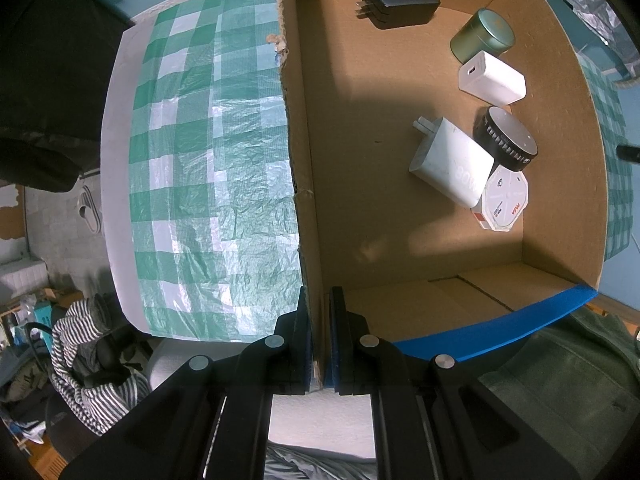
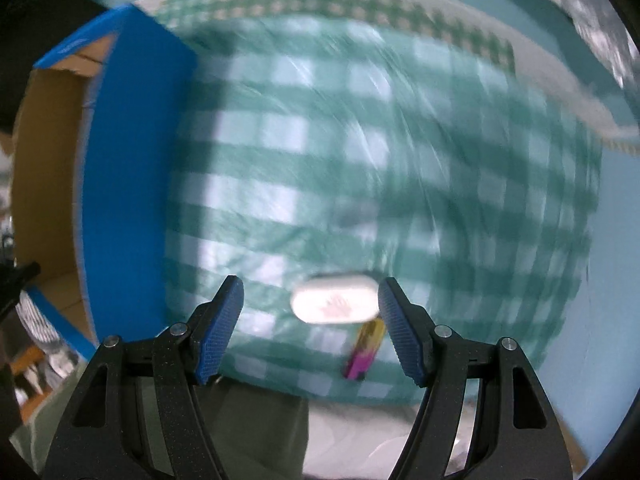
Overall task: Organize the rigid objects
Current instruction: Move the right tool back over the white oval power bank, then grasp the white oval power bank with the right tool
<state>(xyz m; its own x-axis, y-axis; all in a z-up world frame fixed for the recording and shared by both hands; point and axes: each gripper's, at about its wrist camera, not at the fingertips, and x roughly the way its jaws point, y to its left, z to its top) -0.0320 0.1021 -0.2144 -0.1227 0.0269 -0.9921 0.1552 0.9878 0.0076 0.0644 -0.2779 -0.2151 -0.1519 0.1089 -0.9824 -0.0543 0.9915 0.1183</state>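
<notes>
Pinched between the blue pads of the left claw [image 1: 319, 340] is the torn side wall of an open cardboard box [image 1: 304, 184], its jaws pressed together on the wall near the box's closest corner. The box, edged with blue tape, stands on a desk covered by a green and white checked cloth [image 1: 208, 152].

Inside the box, toward the wall farthest from the pinched one, lie six things. A black plug-in charger [image 1: 400, 2] sits alone near the far end. Next comes a green round tin [image 1: 482, 36], touching a small white charger [image 1: 492, 78]. Closer in, a black round tin with a pale lid [image 1: 506, 142] rests against a larger white charger [image 1: 452, 162], and a white octagonal case [image 1: 505, 200] lies just beside both.

Outside the box, seen through heavy motion blur, the right claw [image 2: 310, 322] is spread wide and holds nothing. Between its pads, on the cloth, lies a white oval object [image 2: 336, 304], and a slim yellow and pink object [image 2: 362, 354] lies just beside that one, nearer the camera.
</notes>
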